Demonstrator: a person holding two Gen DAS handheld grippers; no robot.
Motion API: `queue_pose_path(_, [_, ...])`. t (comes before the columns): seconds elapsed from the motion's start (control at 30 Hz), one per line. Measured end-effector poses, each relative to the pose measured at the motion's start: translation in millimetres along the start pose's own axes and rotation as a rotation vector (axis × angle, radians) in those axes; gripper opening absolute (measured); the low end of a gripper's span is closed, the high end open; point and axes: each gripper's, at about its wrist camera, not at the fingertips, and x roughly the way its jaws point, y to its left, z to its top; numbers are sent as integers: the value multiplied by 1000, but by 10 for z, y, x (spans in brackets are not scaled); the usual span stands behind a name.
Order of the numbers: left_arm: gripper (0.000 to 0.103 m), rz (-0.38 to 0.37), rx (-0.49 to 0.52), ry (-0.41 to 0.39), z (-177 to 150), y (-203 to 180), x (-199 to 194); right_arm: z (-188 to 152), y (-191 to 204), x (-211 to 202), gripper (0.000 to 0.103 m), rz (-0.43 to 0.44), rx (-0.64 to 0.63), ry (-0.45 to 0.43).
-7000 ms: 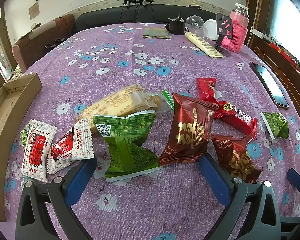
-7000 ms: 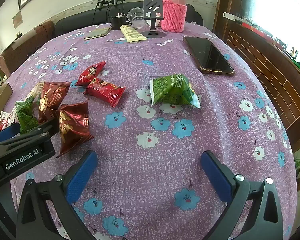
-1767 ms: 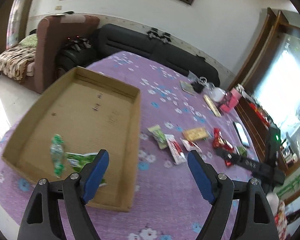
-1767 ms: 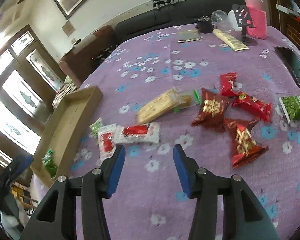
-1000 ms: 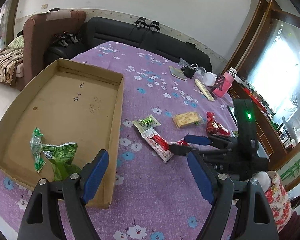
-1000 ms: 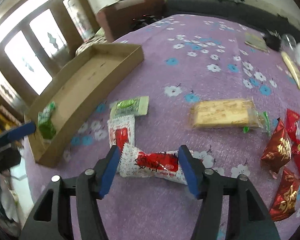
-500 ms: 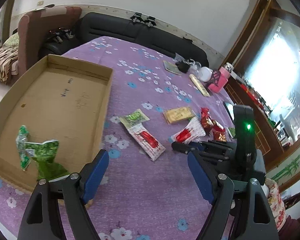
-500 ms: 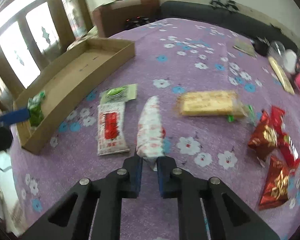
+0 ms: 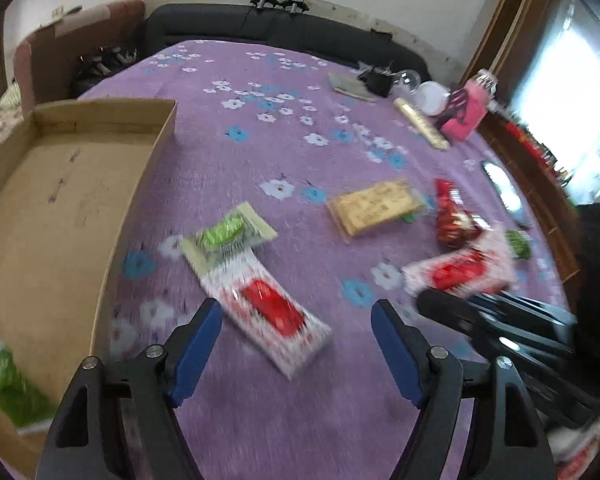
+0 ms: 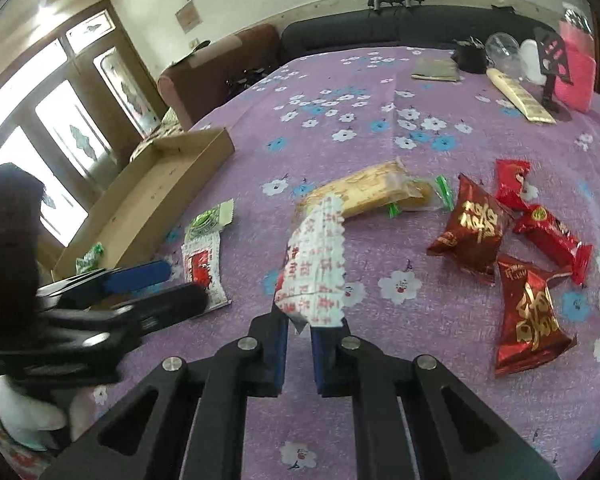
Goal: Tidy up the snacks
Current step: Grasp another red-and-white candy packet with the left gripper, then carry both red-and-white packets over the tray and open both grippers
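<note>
Left wrist view: cardboard tray (image 9: 60, 216) at table's left edge holds blurred green packets (image 9: 4, 380); left gripper (image 9: 296, 328) released, right gripper (image 10: 299, 330) grasps white-red packet (image 10: 314, 264).

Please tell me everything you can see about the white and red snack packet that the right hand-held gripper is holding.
The packet is a flat, oblong wrapper, seemingly crinkly plastic film, white with red print and zigzag-cut ends. The right hand-held gripper pinches its lower end between the blue pads, so it stands nearly upright above the purple tablecloth, touching nothing else. Its upper end overlaps the yellow biscuit pack only in the image. In the left wrist view it appears blurred, with a red centre panel.
</note>
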Motion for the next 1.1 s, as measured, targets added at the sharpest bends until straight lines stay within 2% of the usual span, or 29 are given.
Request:
queue_pose_path(0.03, [72,19,16,3,14,-14,46,1,-25,-3,10,8,12,-3])
queue_pose_path(0.07, [59,34,33,11,20,-27,95,5,-43,-8,10,11,20,-6])
queue_pose_path(0.1, [56,67,69,1,13,-70,122,4,-60,-16,9,10,26,-11])
queue_pose_path(0.13, [41,84,101,2,4,-105,136,-1,-67,-30,9,10,30,-14])
queue_pose_path(0.17, [36,108,139,-3,-10,-147,142,-2,-77,-34,9,12,35,-17])
queue_pose_path(0.23, [34,110,169,0,-22,-175,146,-5,-84,-36,9,13,39,-18])
queue_pose_path(0.33, [32,94,159,0,-35,-141,105,-17,-75,-54,9,13,38,-26])
queue_pose_path(0.57, [32,10,70,-43,-92,33,-229,-24,-88,-78,10,3,44,-51])
queue_pose_path(0.73, [32,-35,-19,-109,-71,385,-649,-2,29,-94,10,-3,22,-53])
queue_pose_path(0.83, [32,-24,-81,-148,-22,740,-897,64,273,-150,10,25,-23,-55])
queue_pose_path(1.0, [32,76,-142,-205,36,1331,-1177,227,907,-85,10,107,-125,-28])
queue_pose_path(1.1, [33,116,-170,-216,54,1611,-1209,318,1297,65,10,159,-170,5])
